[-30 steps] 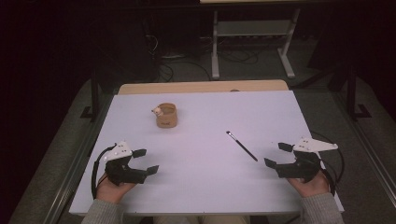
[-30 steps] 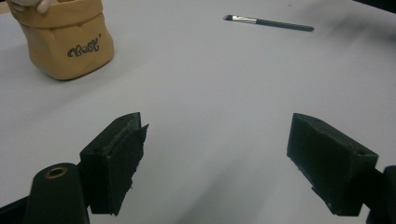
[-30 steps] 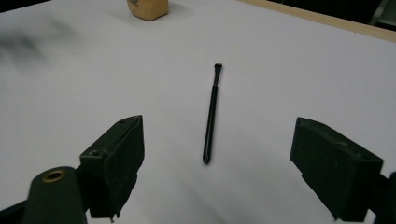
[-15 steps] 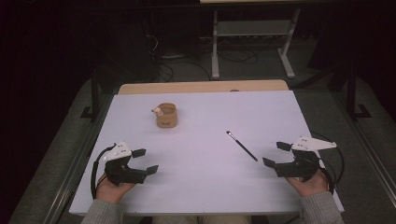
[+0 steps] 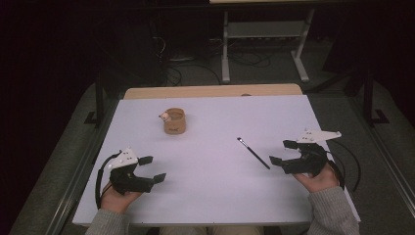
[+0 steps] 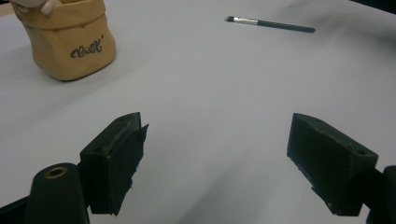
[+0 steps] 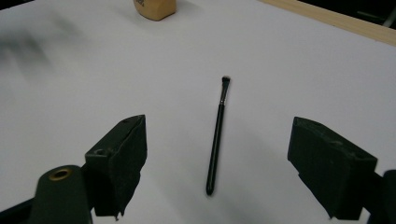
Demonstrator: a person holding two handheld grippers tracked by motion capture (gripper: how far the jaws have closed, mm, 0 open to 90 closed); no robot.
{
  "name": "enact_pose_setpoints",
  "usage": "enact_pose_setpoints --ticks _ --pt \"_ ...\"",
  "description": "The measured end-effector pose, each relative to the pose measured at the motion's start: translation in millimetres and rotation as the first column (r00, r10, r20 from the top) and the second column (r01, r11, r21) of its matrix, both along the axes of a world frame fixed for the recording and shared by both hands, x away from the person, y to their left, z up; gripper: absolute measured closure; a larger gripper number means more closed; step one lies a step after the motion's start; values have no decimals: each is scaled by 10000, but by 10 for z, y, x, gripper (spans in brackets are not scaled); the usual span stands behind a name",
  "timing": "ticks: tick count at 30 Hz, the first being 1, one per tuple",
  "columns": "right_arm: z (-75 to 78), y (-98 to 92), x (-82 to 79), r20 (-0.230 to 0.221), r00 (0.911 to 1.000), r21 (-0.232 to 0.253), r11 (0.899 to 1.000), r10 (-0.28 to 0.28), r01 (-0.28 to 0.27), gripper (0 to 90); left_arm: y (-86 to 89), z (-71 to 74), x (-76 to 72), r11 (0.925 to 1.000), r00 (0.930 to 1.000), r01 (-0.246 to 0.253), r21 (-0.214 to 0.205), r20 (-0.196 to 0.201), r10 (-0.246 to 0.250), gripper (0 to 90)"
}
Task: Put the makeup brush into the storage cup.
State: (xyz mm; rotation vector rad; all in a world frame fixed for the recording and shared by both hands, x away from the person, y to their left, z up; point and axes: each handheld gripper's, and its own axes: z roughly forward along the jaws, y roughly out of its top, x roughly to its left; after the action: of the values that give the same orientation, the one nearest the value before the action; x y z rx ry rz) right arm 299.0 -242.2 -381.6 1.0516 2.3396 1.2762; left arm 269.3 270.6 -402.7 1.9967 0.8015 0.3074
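My white counter (image 5: 210,196): tan pouch (image 5: 174,121) at far left; brush (image 5: 253,152) right of it. Right claw (image 5: 283,152), jaws apart, beside brush; left claw (image 5: 152,169), jaws apart, near of pouch.

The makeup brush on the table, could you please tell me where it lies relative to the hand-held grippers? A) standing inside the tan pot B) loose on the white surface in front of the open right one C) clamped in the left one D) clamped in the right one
B: the brush lies flat on the table, ahead of the right hand-held gripper, whose jaws stand wide apart.
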Motion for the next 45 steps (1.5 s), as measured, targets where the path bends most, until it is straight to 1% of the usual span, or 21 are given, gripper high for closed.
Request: enact_pose_setpoints --ticks 2,3,8,10,11,12,13,15,18,20,21,26,29,32,33,34,35,39,40,42,45 --pt "19 4 43 -24 10000 60 10000 19 -19 186 5 1 4 10000 10000 9 28 4 -9 181" --pt "33 16 56 -149 9999 74 10000 -8 9 187 11 -1 6 10000 10000 -21 23 -28 21 181" --pt "79 44 124 -281 9995 -186 9997 165 -170 199 17 4 6 10000 10000 -25 43 13 25 181" --pt "117 63 176 -440 9989 -261 9995 175 -187 204 23 11 7 9999 9999 23 106 104 -24 181" --pt "117 63 176 -440 9989 -261 9995 175 -187 204 23 11 7 9999 9999 23 106 104 -24 181" --pt "128 82 217 -511 9984 -436 9987 233 -255 204 22 10 7 9999 10000 11 108 70 -12 181" --pt "128 82 217 -511 9984 -436 9987 233 -255 204 22 10 7 9999 10000 11 108 70 -12 181" --pt "144 105 253 -600 9978 -448 9985 274 -301 206 11 4 7 10000 10000 -45 -24 57 45 181" --pt "167 153 336 -757 9963 -692 9965 408 -461 209 9 8 3 10000 10000 -58 -5 53 58 181" --pt "175 159 358 -765 9962 -717 9963 414 -469 210 11 8 3 10000 10000 -59 22 63 58 181" --pt "194 186 392 -857 9954 -751 9959 437 -502 214 14 4 7 10000 10000 -48 -4 66 48 182" --pt "213 267 456 -1001 9933 -823 9944 576 -659 223 19 1 7 9999 10000 -85 -76 34 86 182" --pt "215 316 500 -1186 9909 -923 9930 631 -743 233 34 7 9 9999 9999 -72 -83 94 73 182" --pt "219 355 547 -1272 9889 -897 9920 771 -889 245 44 8 3 9998 9999 -143 -133 35 143 182" --pt "222 368 563 -1368 9875 -864 9921 786 -910 245 48 8 4 9998 9999 -145 -133 34 145 183" --pt "221 376 588 -1312 9878 -909 9912 838 -961 246 49 8 6 9998 9999 -145 -150 30 145 182" --pt "227 392 603 -1418 9865 -893 9915 819 -951 252 49 8 7 9998 9999 -142 -144 34 143 183" --pt "238 437 674 -1516 9845 -982 9898 877 -1032 262 37 6 7 9998 9999 -153 -144 36 153 183" --pt "237 470 722 -1685 9816 -960 9896 898 -1070 266 36 2 13 10000 9999 -87 -45 72 87 183" --pt "226 506 769 -1779 9798 -1099 9876 917 -1124 272 27 -5 13 9999 9999 -129 -39 28 129 183" --pt "204 571 840 -2051 9750 -1299 9849 860 -1142 286 25 -4 17 10000 10000 -84 26 36 84 184"
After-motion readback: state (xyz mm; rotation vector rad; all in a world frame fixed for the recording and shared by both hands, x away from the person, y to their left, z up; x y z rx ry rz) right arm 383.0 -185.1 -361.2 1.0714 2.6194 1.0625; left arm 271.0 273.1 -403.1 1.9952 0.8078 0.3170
